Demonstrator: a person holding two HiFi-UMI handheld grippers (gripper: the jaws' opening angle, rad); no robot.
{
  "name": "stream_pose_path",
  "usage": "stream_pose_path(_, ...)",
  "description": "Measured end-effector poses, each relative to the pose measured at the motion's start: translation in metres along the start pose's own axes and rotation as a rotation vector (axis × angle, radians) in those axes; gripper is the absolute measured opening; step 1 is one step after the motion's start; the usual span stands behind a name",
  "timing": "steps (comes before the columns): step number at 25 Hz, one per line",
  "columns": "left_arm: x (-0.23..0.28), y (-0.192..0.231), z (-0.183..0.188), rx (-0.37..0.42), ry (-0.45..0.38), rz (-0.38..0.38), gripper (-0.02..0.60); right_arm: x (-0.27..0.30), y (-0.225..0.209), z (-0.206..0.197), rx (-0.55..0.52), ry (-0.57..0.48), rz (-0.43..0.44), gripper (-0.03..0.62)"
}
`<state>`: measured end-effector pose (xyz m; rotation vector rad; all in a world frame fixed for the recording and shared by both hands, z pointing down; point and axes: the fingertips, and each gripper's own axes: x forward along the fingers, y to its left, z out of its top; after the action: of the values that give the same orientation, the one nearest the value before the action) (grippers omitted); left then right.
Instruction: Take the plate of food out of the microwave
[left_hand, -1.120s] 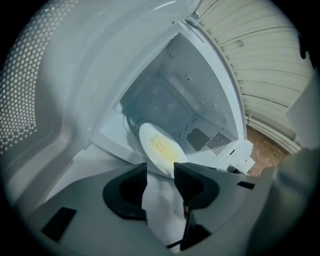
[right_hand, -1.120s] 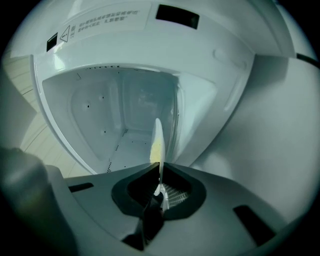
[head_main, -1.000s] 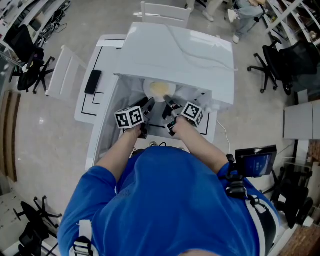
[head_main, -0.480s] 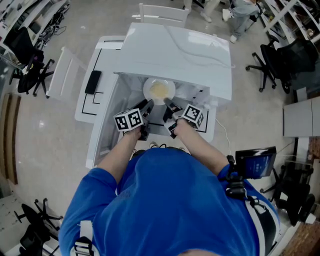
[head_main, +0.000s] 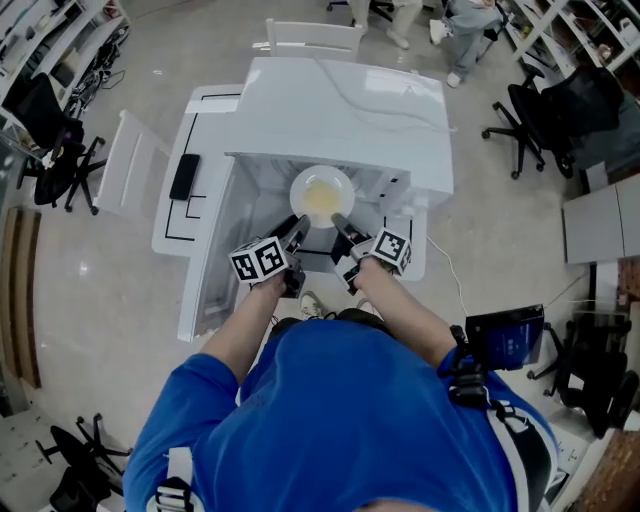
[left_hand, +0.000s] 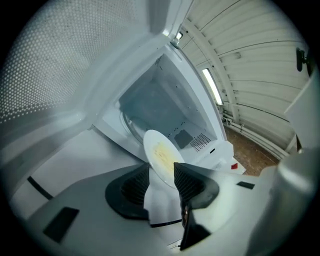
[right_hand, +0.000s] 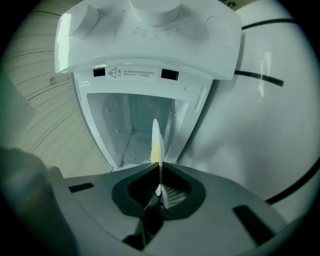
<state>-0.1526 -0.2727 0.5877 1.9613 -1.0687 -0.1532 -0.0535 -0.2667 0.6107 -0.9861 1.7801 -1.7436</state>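
The white plate (head_main: 321, 195) with pale yellow food sits level just outside the open front of the white microwave (head_main: 340, 110). My left gripper (head_main: 299, 229) grips its near left rim and my right gripper (head_main: 339, 223) its near right rim. In the left gripper view the plate (left_hand: 161, 152) stands between the black pads (left_hand: 188, 181) of the left gripper (left_hand: 160, 171), with the empty microwave cavity (left_hand: 155, 107) behind. In the right gripper view the plate (right_hand: 155, 140) shows edge-on, pinched in the shut jaws of the right gripper (right_hand: 159, 175).
The microwave door (head_main: 206, 260) hangs open at the left. A black flat device (head_main: 185, 176) lies on the white table (head_main: 200, 120) left of the microwave. White chairs (head_main: 311, 36) stand behind and to the left; black office chairs (head_main: 555, 95) stand at the right.
The plate has come out from under the microwave's top toward me, with both grippers holding its near rim; now its whole round face shows.
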Motion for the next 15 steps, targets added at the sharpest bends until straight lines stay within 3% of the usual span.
stream_pose_path(6,-0.016,-0.016,-0.005,0.021,-0.027,-0.021,0.166,-0.024,0.004,-0.005,-0.001,0.005,0.029,0.018)
stream_pose_path(15,-0.057,-0.039,-0.029,0.016,-0.108,0.028,0.164,-0.079,0.009,-0.010,-0.003,0.033,0.064,0.018)
